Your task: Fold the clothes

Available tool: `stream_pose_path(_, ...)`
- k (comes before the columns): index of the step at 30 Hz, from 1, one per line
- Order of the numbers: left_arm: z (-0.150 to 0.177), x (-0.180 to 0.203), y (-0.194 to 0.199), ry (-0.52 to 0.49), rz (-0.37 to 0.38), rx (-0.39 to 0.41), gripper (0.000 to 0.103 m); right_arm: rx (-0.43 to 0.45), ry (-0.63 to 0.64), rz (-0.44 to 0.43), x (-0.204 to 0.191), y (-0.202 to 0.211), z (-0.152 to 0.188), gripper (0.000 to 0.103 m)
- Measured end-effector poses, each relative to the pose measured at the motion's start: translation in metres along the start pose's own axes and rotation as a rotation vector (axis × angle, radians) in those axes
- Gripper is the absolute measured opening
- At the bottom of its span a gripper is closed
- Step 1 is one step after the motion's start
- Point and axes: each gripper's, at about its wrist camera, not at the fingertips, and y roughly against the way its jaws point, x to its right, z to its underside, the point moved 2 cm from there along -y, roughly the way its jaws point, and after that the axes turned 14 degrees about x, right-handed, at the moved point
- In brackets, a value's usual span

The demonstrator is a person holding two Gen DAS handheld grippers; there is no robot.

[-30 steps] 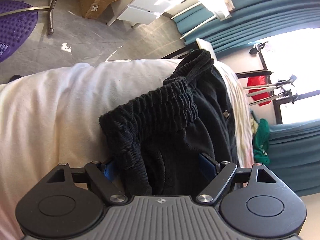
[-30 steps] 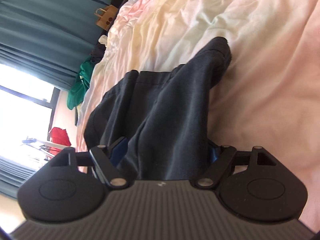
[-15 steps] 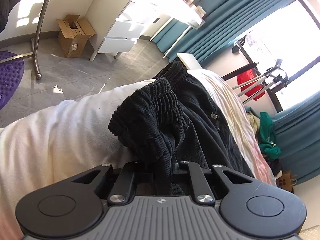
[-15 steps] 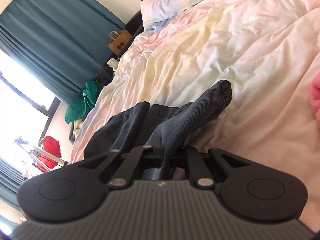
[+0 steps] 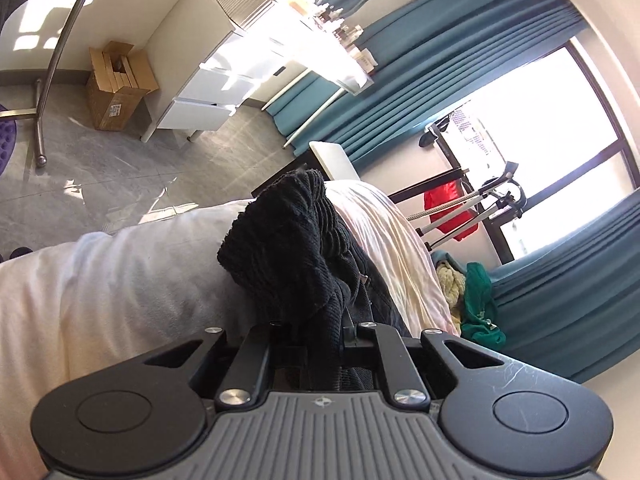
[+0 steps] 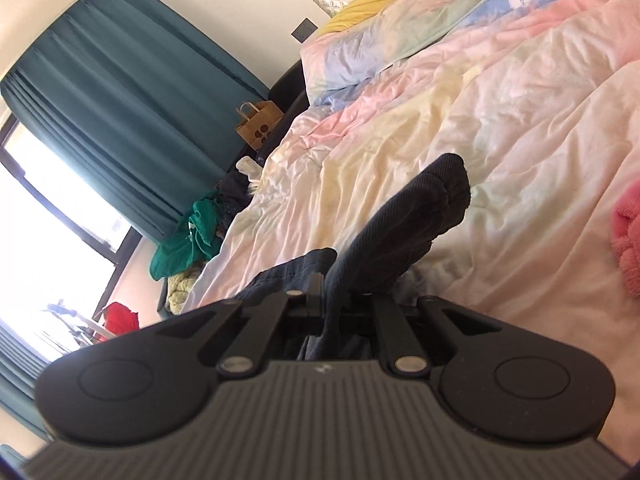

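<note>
A pair of black trousers lies on the bed. Its ribbed elastic waistband (image 5: 288, 248) bunches up in front of my left gripper (image 5: 320, 330), whose jaws are shut on the cloth just below that band. In the right wrist view the trouser leg (image 6: 404, 236) rises as a dark fold off the quilt, and my right gripper (image 6: 330, 308) is shut on it. Both ends of the trousers hang lifted a little above the bed. The pads themselves are hidden by the cloth.
The pastel quilt (image 6: 500, 112) covers the bed, with a pink fluffy item (image 6: 628, 240) at the right. A green garment pile (image 5: 478, 304) lies on the floor by the teal curtains. A white drawer unit (image 5: 216, 84), cardboard box (image 5: 116, 84) and metal stand (image 5: 44, 92) occupy the grey floor.
Both grippers went from open around the trousers to shut on the cloth, then rose and tipped up, lifting the waistband and the leg off the quilt.
</note>
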Motion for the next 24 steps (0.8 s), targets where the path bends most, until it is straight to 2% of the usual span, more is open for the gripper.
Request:
stream_pose_path(2,-0.003,0.007,-0.019,0.057,0.002,0.002,0.012,-0.001,-0.009,0.001,-0.016,-0.012,0.005,0.007)
stream_pose_path(4,-0.009,0.02,-0.043,0.073,0.002,0.009,0.012,-0.004,0.014,-0.006,-0.039,-0.032,0.01,0.007)
stream_pose_path(10,-0.028,0.084,-0.149,0.067,-0.015,0.035,0.012,-0.012,0.216,-0.052,-0.138,-0.124,0.047,0.007)
stream_pose_path(14,-0.017,0.135,-0.242,-0.186,-0.129,0.066,0.012,-0.044,0.347,-0.047,-0.193,-0.2,0.093,0.007)
stream_pose_path(15,-0.012,0.142,-0.264,-0.222,-0.153,0.056,0.012,-0.057,0.366,-0.04,-0.201,-0.218,0.105,0.007)
stream_pose_path(19,0.011,0.151,-0.336,-0.311,-0.223,0.014,0.012,-0.103,0.482,0.005,-0.216,-0.277,0.15,0.007)
stream_pose_path(22,0.02,0.142,-0.362,-0.305,-0.241,-0.01,0.014,-0.154,0.516,0.049,-0.203,-0.301,0.176,0.008)
stream_pose_path(24,0.018,0.133,-0.364,-0.292,-0.218,-0.023,0.018,-0.17,0.523,0.04,-0.197,-0.305,0.184,0.01)
